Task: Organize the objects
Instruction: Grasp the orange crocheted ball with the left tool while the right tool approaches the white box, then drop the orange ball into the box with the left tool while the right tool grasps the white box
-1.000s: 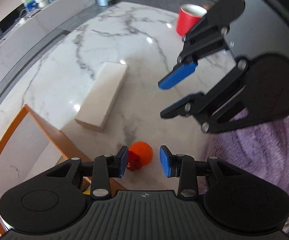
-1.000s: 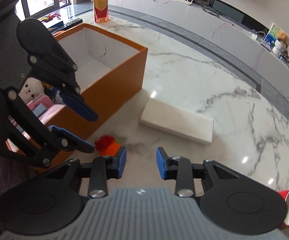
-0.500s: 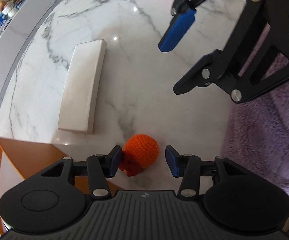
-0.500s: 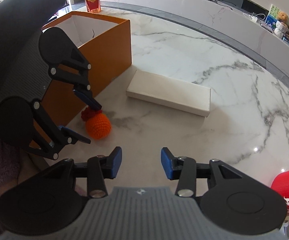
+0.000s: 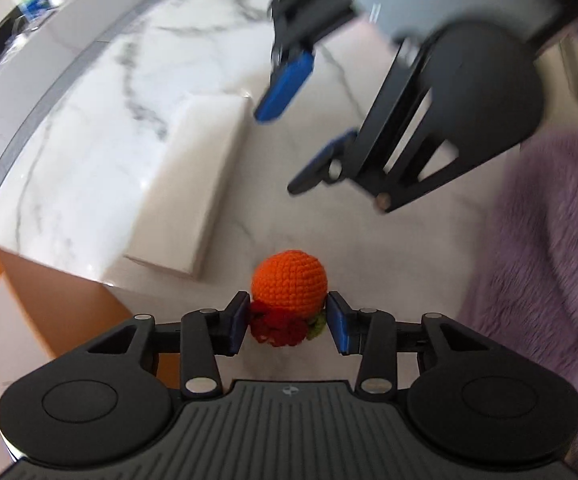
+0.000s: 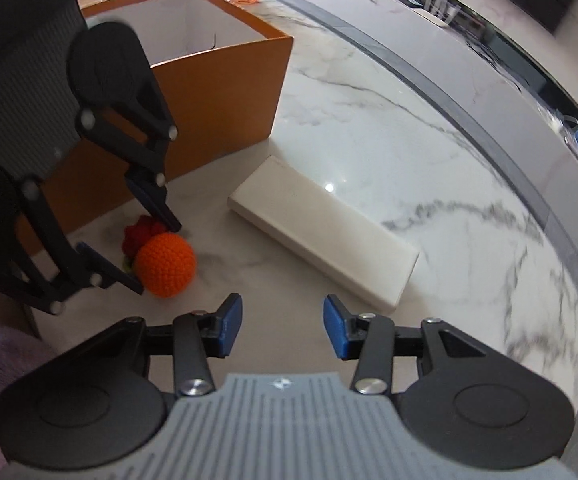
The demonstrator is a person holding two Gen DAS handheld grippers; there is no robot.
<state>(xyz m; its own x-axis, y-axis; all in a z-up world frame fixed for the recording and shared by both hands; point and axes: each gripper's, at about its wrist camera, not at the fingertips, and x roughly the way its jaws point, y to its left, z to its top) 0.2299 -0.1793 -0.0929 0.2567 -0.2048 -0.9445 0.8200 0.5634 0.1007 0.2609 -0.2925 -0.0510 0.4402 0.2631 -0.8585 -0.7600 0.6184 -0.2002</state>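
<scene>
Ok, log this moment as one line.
left gripper: closing around crochet orange, pads not pressing | right gripper: open, empty | orange box: open

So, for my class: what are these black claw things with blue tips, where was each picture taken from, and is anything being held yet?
They are two hand-held grippers; a person carries one in each hand, and each has a wide-angle camera looking along its two fingers. The left gripper fills the bottom of its own picture, and the right gripper does the same in the other. Each also shows up in the other's view.

On the white marble table lie an orange crocheted ball with red and green trim, a flat white rectangular box and an open orange cardboard box.

Nothing is held yet. The left gripper straddles the ball; its jaws have just been closing, but a gap shows on at least one side. The right gripper is open over bare table.
</scene>
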